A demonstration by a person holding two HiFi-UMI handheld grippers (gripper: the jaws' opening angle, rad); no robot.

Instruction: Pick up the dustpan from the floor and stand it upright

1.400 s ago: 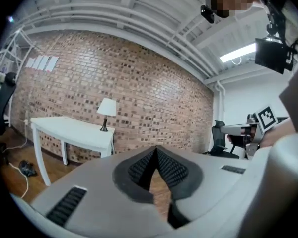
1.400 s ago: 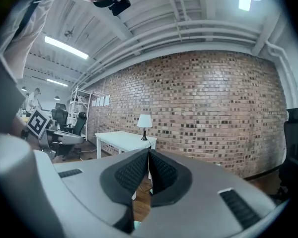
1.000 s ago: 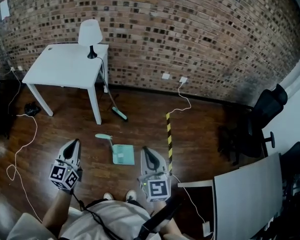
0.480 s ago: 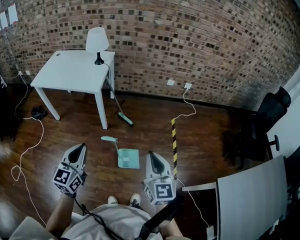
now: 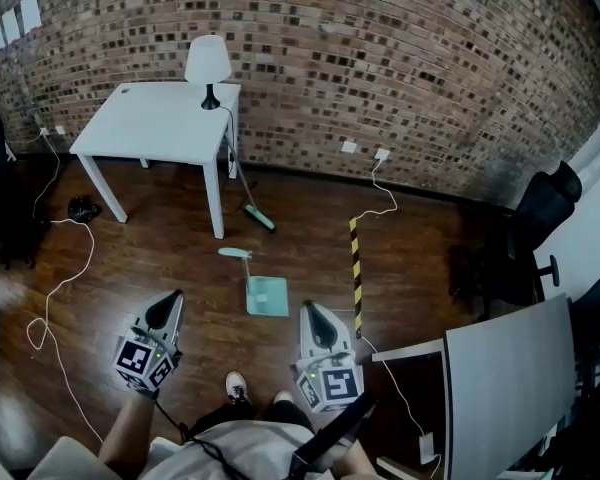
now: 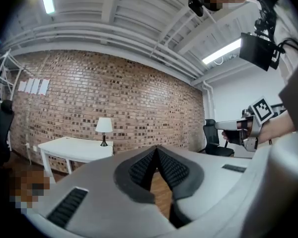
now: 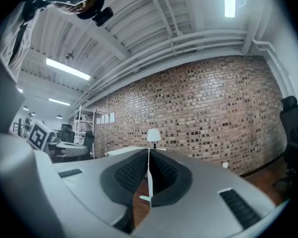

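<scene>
Left gripper (image 5: 170,306) and right gripper (image 5: 311,314) are both closed and empty (held level); open one, then lower it onto the handle (image 5: 235,254) of the flat-lying mint-green plastic dustpan (image 5: 267,296).

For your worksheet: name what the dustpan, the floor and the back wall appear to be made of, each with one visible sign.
Dustpan: probably plastic, matte; even mint-green colour, thin flat pan.
Floor: wood or wood-look planks, glossy; plank seams, light reflections.
Wall: bare brick, rough; mortar courses, mottled bricks.
</scene>
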